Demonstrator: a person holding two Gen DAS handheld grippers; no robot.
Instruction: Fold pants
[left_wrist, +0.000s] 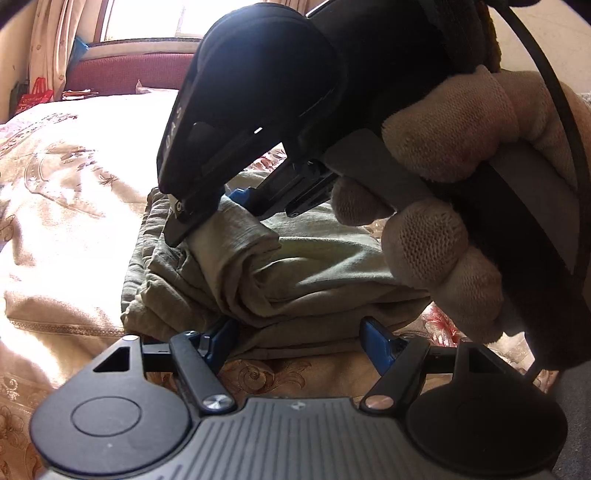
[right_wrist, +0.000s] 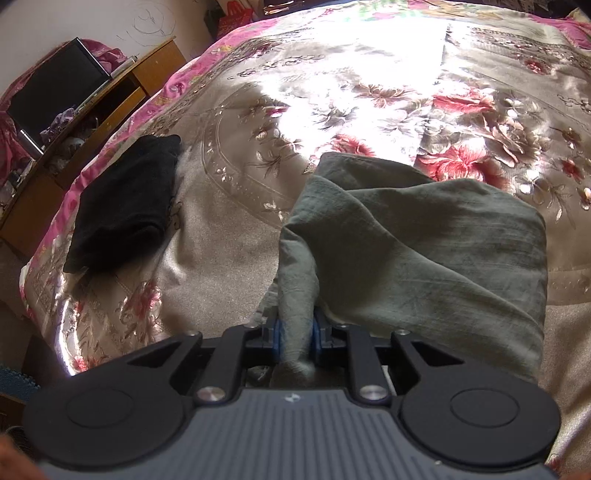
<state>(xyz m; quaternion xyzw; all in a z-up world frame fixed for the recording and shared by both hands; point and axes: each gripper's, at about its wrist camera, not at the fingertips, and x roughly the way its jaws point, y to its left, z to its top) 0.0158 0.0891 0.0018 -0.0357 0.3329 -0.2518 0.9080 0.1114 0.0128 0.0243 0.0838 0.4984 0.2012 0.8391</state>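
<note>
Olive-green cotton pants (right_wrist: 424, 243) sit in a folded stack on the shiny floral satin bedspread (right_wrist: 229, 229), and I've got my right gripper (right_wrist: 295, 341) pinching a bunched fold of that cloth between its blue pads, I'd say to lay the top layer over. My left gripper (left_wrist: 299, 332) stands wide at the stack's near edge, gripping nothing, ready to steady it; a folded black garment (right_wrist: 122, 206) lies well apart.

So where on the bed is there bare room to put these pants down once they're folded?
Bare bedspread lies between the black folded garment and the green pants, and beyond the pants. It is crowded around the pants, where both grippers work.
</note>
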